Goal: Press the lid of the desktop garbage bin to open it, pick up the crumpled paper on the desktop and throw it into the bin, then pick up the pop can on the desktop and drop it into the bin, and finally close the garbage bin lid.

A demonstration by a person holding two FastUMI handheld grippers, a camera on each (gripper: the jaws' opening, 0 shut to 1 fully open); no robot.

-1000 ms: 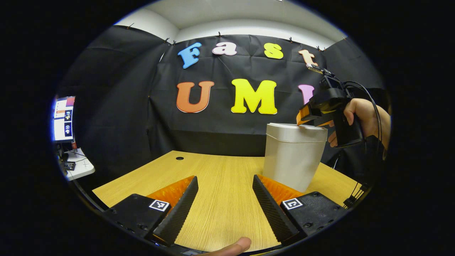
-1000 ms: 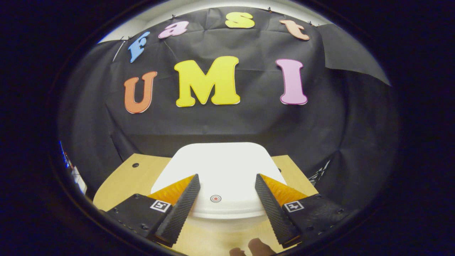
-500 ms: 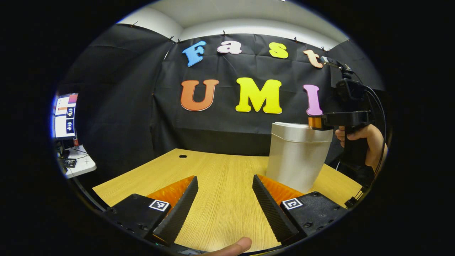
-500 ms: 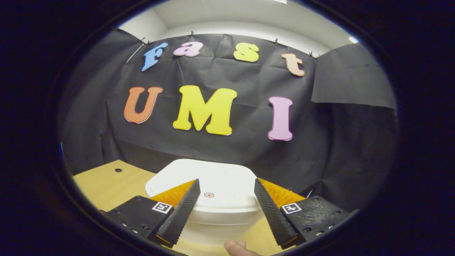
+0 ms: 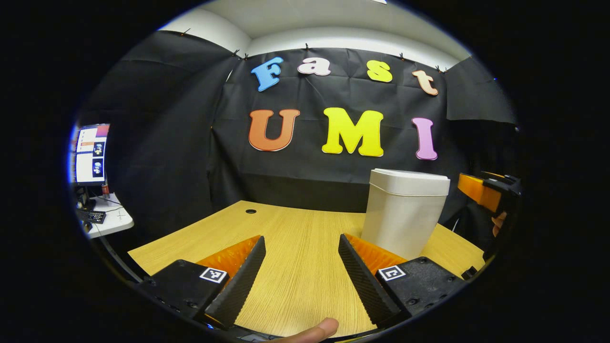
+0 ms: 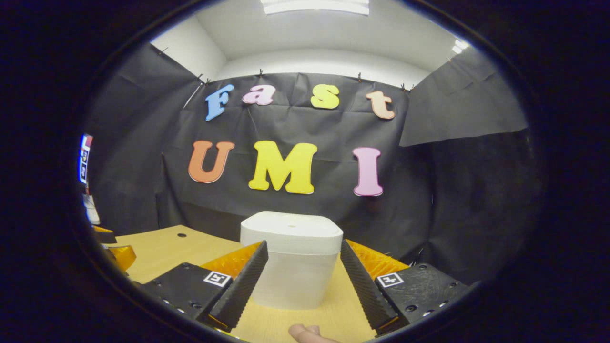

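Pale woodgrain desktop (image 6: pixel 157 247); my wide-spread right gripper (image 6: pixel 301 281) faces the lidded, rounded white plastic bin (image 6: pixel 291 259), seemingly untouched; left gripper (image 5: pixel 299 278) wide too.

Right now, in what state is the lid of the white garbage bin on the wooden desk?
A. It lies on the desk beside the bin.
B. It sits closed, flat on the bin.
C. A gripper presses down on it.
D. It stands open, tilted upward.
B: the lid rests flat on top of the garbage bin, and both grippers stand apart from it.
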